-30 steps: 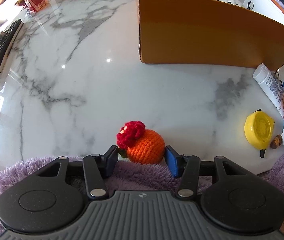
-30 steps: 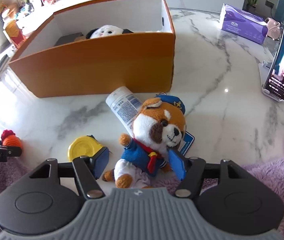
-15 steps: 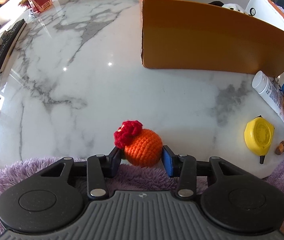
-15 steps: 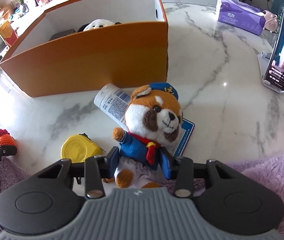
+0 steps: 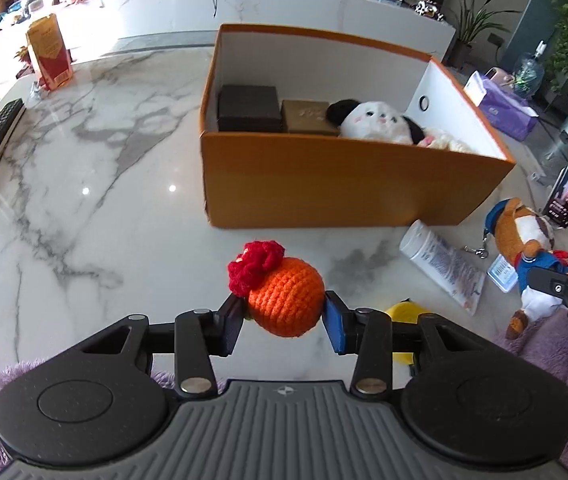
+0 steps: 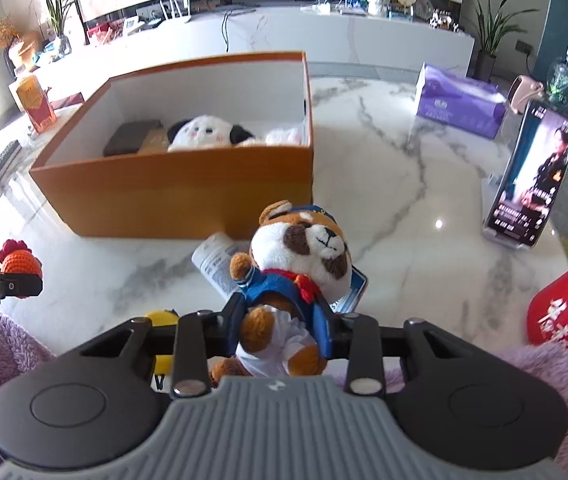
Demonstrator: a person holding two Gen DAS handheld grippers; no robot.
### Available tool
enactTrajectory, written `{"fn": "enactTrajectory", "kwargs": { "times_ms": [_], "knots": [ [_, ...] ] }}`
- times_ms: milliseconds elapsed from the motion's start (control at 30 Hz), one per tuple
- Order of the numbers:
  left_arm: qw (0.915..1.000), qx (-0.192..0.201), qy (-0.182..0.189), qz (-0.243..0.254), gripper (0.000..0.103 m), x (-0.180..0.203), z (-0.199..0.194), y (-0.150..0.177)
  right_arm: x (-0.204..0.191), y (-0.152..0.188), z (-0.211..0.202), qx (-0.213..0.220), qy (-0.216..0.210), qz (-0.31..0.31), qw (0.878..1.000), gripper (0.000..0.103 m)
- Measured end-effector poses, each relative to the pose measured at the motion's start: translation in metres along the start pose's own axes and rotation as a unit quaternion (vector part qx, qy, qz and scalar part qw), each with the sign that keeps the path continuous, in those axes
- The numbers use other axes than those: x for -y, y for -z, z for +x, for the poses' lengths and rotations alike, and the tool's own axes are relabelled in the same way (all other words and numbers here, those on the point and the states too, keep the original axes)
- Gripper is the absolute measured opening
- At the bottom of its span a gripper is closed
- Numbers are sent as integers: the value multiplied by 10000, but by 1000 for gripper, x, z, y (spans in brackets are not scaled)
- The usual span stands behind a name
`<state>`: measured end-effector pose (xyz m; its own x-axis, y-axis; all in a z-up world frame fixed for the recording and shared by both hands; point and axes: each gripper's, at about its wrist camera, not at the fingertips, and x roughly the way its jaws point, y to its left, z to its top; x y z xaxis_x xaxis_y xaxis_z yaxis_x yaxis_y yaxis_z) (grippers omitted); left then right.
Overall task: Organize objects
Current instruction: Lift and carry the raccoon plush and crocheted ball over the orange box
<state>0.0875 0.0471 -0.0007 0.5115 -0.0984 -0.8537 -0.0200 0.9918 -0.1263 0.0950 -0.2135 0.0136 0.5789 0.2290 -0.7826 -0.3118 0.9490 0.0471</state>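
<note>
One orange box (image 5: 347, 184) stands far on the marble counter (image 5: 84, 220); inside lie two dark cases (image 5: 248, 107) and one panda plush (image 5: 375, 122). One white tube (image 5: 443, 264) and one yellow tape measure (image 5: 405, 312) lie on the counter near the box's front wall. The left gripper (image 5: 284, 320), tilted steeply down, clamps one crocheted orange (image 5: 284, 300) clear above the counter. The right gripper (image 6: 280, 322), likewise tilted down, has just been closing and squeezes one dog plush (image 6: 295, 264) at its body, raised above the tube.
</note>
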Motion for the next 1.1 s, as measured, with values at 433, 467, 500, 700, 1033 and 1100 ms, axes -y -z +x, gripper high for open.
{"fn": "enactTrajectory", "kwargs": {
  "times_ms": [433, 467, 500, 700, 1033, 1100],
  "knots": [
    [9942, 581, 672, 613, 49, 47, -29, -51, -1, -40, -40, 902, -48, -203, 9957, 36],
    [9935, 617, 707, 650, 49, 51, -29, -57, -2, -43, -42, 971, -76, -246, 9949, 36],
    [9929, 654, 728, 683, 49, 53, -28, -61, -5, -48, -43, 1057, -101, -304, 9939, 36],
    [9904, 798, 828, 773, 49, 61, -23, -91, -19, -78, -39, 1420, -243, -732, 9869, 35],
    [9912, 677, 843, 762, 49, 54, 12, -136, -29, -139, 11, 1297, -730, -1712, 9739, 35],
    [9916, 587, 898, 729, 49, 51, 24, -145, -29, -151, 26, 1210, -939, -2060, 9665, 35]
  ]
}}
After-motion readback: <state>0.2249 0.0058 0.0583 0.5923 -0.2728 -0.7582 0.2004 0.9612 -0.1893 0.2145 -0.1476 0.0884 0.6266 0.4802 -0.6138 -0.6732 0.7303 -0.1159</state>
